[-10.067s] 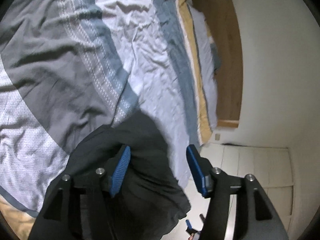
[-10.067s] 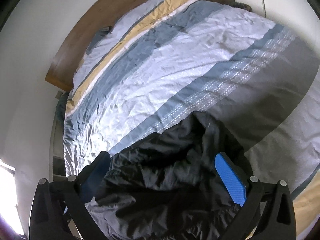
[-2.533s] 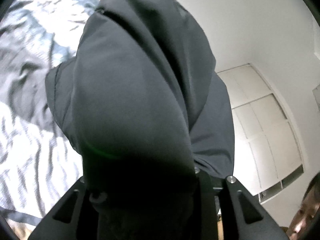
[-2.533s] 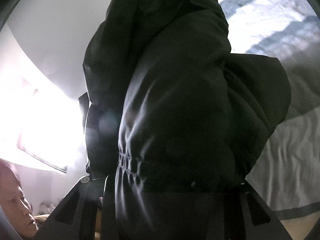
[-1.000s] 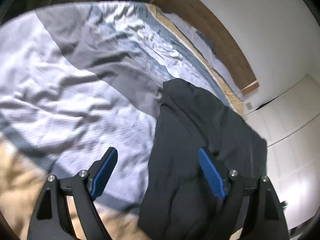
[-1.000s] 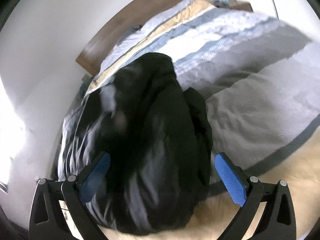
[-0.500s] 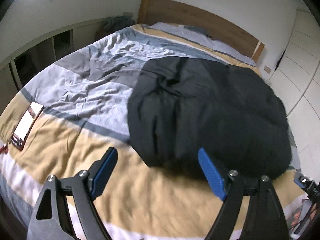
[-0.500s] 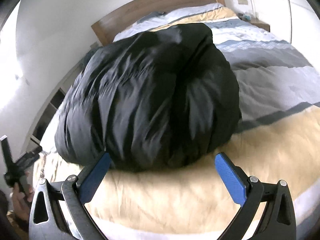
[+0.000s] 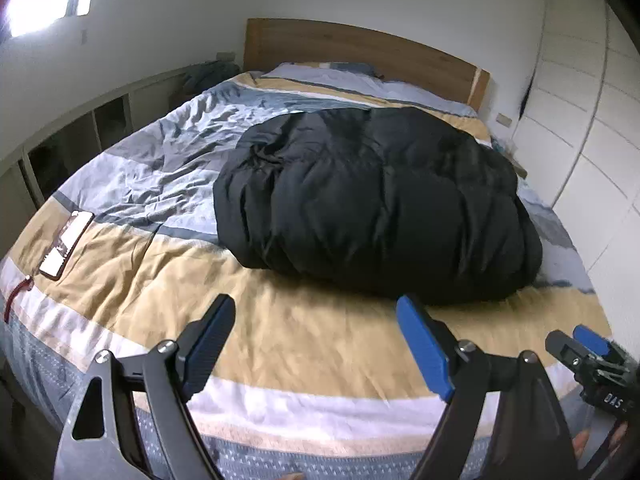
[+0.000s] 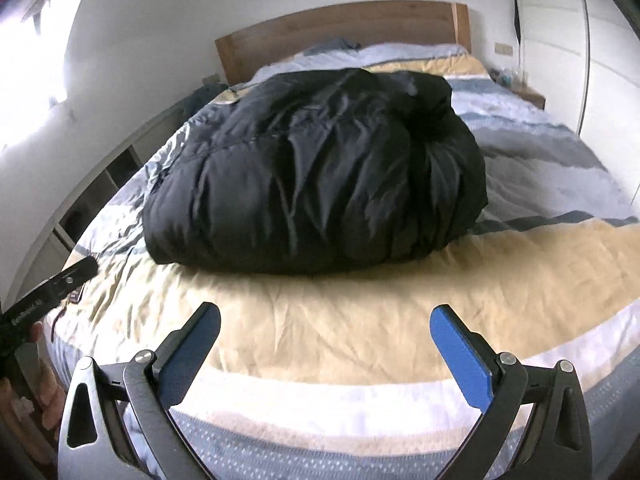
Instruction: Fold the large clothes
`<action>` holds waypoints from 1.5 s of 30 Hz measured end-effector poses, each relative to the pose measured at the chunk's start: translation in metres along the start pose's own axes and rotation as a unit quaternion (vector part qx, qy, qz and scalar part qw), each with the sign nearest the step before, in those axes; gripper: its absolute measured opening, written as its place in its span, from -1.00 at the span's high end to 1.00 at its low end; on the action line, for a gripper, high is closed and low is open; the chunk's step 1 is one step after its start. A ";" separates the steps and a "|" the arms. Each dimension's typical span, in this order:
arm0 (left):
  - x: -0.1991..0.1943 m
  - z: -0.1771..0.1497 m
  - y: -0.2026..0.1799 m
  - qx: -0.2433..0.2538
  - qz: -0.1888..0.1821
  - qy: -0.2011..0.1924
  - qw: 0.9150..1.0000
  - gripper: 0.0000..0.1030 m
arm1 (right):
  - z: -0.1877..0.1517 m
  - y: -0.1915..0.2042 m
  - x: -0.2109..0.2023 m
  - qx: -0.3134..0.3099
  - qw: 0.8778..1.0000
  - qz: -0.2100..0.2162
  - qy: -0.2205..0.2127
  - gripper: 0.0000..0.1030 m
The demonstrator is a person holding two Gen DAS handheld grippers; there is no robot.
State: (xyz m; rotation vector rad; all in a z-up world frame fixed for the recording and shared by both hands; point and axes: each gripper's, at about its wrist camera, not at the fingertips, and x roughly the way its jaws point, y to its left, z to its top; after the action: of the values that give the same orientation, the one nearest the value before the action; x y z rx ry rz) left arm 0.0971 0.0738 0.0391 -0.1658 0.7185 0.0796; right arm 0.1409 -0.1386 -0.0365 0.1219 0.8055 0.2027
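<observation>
Left wrist view: the left hand-held gripper (image 9: 316,332) has its jaws apart and empty, and the black jacket (image 9: 372,196) lies bunched on the bed (image 9: 280,328) ahead of it, well apart. The right hand-held gripper (image 10: 326,344) is likewise spread and holds nothing. A good next move would probably be for each to take a near corner of the hem and spread the jacket flat before folding.

left gripper (image 9: 316,344): jaws spread wide, nothing between the blue pads, pointing forward and downward
right gripper (image 10: 325,344): jaws spread wide, empty, pointing forward and downward
left gripper in the right wrist view: black finger enters from 9 o'clock
right gripper in the left wrist view: sits at 4 o'clock
hand (image 10: 46,396): fingers show at 8 o'clock, wrapped around the left gripper's handle
</observation>
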 end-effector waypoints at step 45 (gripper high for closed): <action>-0.027 -0.044 -0.035 0.084 0.032 -0.013 0.996 -0.60 | -0.038 -0.045 -0.053 0.007 0.997 -0.070 -0.028 -0.99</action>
State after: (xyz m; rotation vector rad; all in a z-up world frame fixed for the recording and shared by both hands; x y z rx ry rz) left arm 0.0531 0.0309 0.0286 0.0190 0.7013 0.0821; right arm 0.0834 -0.1933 -0.0340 0.0837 0.7568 0.0615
